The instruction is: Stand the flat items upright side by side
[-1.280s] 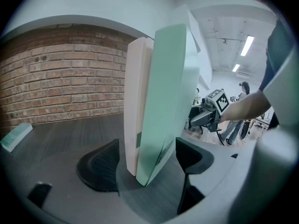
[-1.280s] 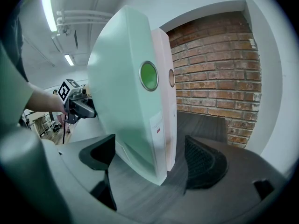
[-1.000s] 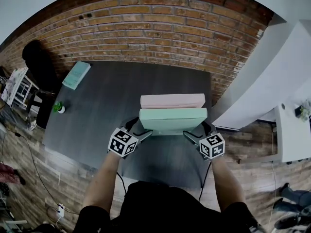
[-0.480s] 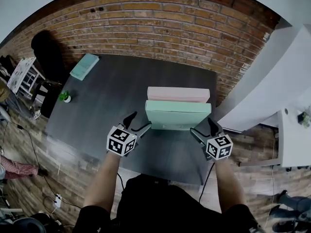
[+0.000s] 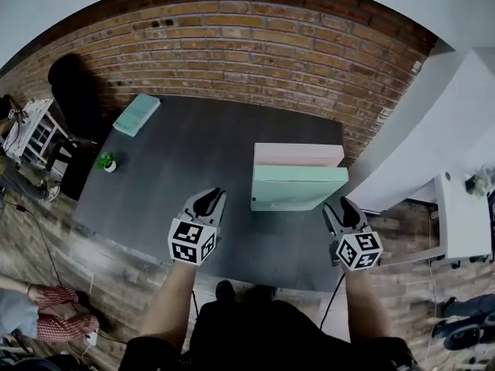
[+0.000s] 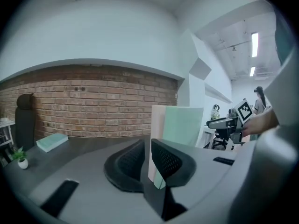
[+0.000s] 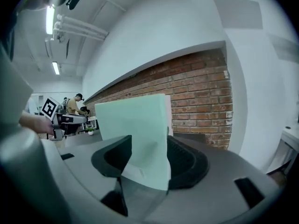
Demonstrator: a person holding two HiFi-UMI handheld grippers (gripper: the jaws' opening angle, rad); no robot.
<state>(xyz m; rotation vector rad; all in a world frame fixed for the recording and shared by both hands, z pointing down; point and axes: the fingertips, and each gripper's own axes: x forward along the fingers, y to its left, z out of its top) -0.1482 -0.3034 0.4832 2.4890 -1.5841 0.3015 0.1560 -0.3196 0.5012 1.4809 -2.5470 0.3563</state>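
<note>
Upright side by side on dark grey flat table (image 5: pixel 193 145): mint green flat box (image 5: pixel 298 190), pink flat box (image 5: pixel 298 154). Near table's front edge, jaws just closing, empty: left gripper (image 5: pixel 210 196) almost shut, right gripper (image 5: pixel 344 205) half open.

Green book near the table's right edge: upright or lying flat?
Upright: the green book stands on edge on the table beside the pink book, broad face vertical.

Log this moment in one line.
pink item and green item upright, side by side on table | left tool: jaws just closed, empty | right tool: jaws just closing, open, green item shows between, unclamped
</note>
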